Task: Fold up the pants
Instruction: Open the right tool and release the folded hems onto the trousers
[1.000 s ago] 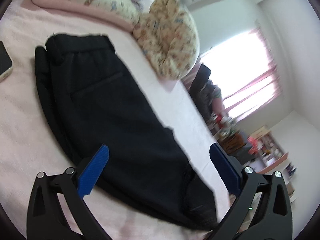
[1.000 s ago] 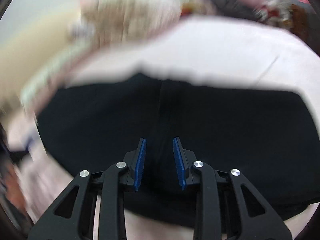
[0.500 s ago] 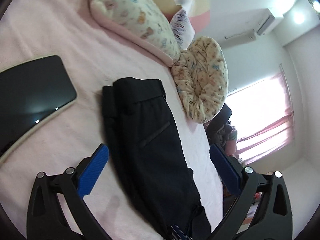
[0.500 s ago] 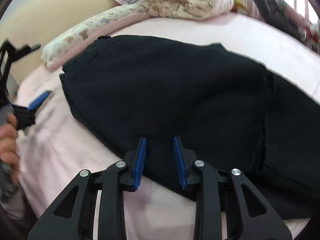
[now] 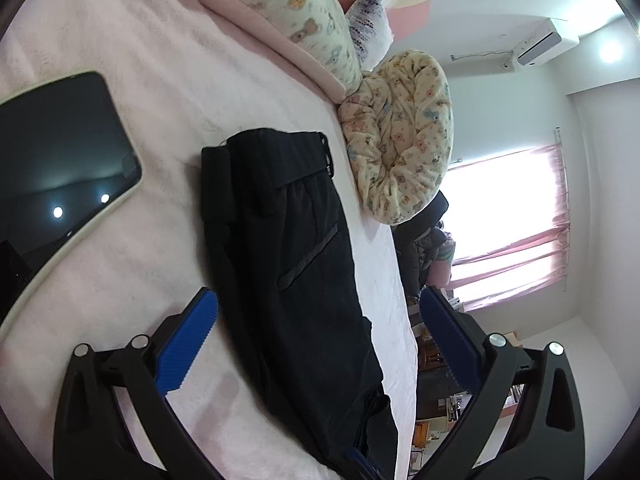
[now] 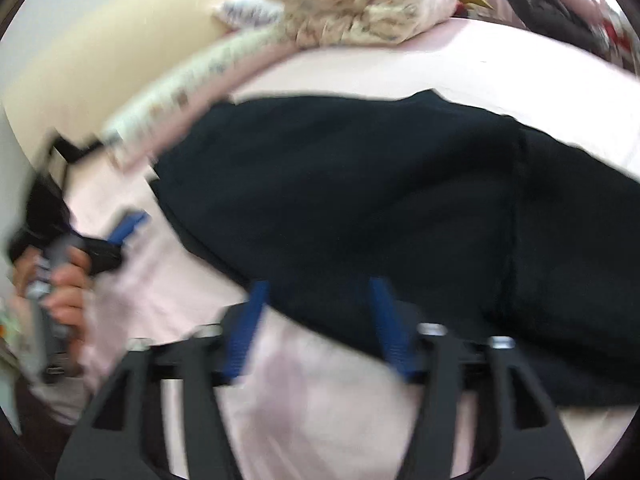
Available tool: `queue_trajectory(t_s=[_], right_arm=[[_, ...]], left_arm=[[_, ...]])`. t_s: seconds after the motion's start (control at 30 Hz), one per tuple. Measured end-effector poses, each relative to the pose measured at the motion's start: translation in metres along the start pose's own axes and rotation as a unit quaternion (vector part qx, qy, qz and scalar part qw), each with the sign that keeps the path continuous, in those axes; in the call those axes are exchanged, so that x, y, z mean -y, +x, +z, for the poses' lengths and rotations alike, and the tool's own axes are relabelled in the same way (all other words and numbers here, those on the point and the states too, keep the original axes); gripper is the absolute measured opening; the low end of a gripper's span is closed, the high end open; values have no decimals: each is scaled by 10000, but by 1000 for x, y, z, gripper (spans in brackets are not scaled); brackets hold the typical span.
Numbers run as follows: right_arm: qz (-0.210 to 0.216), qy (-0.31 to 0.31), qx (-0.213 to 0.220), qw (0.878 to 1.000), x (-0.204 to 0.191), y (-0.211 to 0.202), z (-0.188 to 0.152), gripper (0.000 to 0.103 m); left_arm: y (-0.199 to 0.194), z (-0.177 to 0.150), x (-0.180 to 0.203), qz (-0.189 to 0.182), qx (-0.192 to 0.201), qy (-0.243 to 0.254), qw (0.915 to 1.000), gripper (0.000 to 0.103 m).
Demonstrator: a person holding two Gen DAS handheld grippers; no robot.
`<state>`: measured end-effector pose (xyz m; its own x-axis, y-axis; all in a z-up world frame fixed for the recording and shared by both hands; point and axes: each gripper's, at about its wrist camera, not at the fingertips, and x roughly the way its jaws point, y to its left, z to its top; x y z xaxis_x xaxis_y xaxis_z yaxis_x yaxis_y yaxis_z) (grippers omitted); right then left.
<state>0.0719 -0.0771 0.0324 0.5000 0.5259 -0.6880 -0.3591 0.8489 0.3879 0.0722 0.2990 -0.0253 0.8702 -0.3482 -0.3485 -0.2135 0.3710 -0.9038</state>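
Black pants (image 5: 292, 248) lie flat on the pink bed (image 5: 132, 280), folded lengthwise, waistband toward the pillows. My left gripper (image 5: 316, 340) is open and empty, its blue pads on either side of the pants above the thigh part. In the right wrist view the pants (image 6: 380, 200) fill the middle. My right gripper (image 6: 320, 320) is open and empty at the pants' near edge; this view is blurred. The left gripper (image 6: 120, 232), held in a hand, shows at the left of that view.
A black phone in a pale case (image 5: 52, 168) lies on the bed left of the pants. A patterned pillow (image 5: 288, 12) and a rolled patterned blanket (image 5: 404, 136) sit beyond the waistband. The bed's far edge (image 5: 404, 292) drops to a cluttered room.
My right gripper has opened from nearly shut and drawn back toward the pants' near edge. My left gripper has stayed open and moved slightly closer over the pants.
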Motion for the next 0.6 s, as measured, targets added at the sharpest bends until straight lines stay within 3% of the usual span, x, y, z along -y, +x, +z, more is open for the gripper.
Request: queue_trajectory(t_s=[0.13, 0.33, 0.43, 0.5, 0.57, 0.6], right_arm=[[485, 446, 286, 9974, 24, -33, -23, 70], [766, 1028, 435, 9908, 55, -55, -45, 71], [879, 973, 515, 9900, 52, -54, -45, 70], [719, 624, 528, 9941, 34, -46, -34, 70], [166, -563, 641, 9962, -12, -33, -20, 68], [-116, -1340, 678, 9886, -43, -22, -14, 65]], left_arm=[[11, 2, -1, 98, -180, -24, 9998, 101], [31, 3, 6, 500, -598, 131, 9969, 101], [37, 3, 5, 567, -664, 126, 9961, 101], [31, 2, 2, 376, -473, 9, 9982, 101], [26, 2, -3, 167, -362, -148, 9991, 101], [24, 3, -5, 87, -357, -202, 9991, 101]])
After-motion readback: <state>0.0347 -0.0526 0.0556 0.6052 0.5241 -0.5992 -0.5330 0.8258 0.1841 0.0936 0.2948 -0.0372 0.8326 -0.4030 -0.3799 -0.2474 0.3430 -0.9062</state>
